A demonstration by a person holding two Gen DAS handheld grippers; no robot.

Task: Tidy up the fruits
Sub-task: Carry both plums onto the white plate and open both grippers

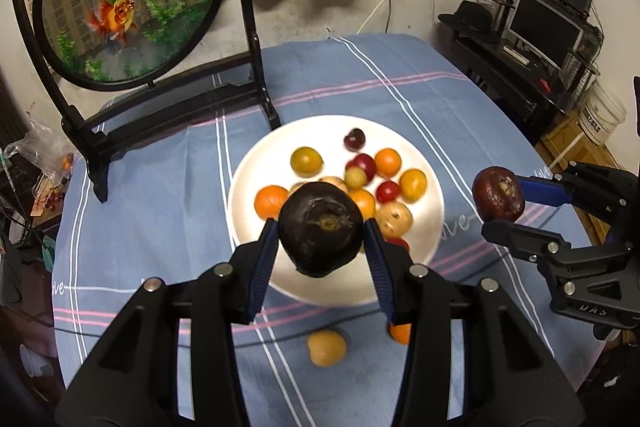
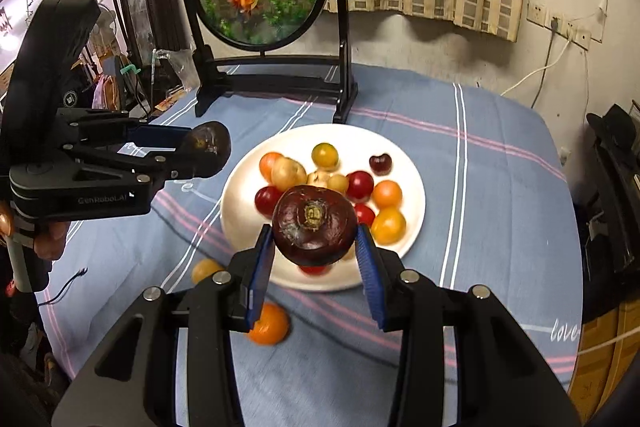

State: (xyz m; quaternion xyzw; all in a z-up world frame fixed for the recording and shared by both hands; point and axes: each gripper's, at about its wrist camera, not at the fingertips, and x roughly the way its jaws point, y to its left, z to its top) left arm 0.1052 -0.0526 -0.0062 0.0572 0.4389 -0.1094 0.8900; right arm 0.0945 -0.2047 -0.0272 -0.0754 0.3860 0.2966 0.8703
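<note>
My left gripper [image 1: 320,231] is closed on a dark purple fruit [image 1: 320,229], both blue fingers pressed to its sides, above the near edge of the white plate [image 1: 248,171]. My right gripper [image 2: 316,233] pinches a reddish-brown fruit [image 2: 314,225] likewise, over the plate's near side. An orange [image 2: 269,325] and a yellow fruit [image 2: 206,270] lie on the striped tablecloth [image 2: 480,187] beside the plate.

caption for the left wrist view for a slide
Left tool holds a dark fruit above the white plate of small fruits.
</note>
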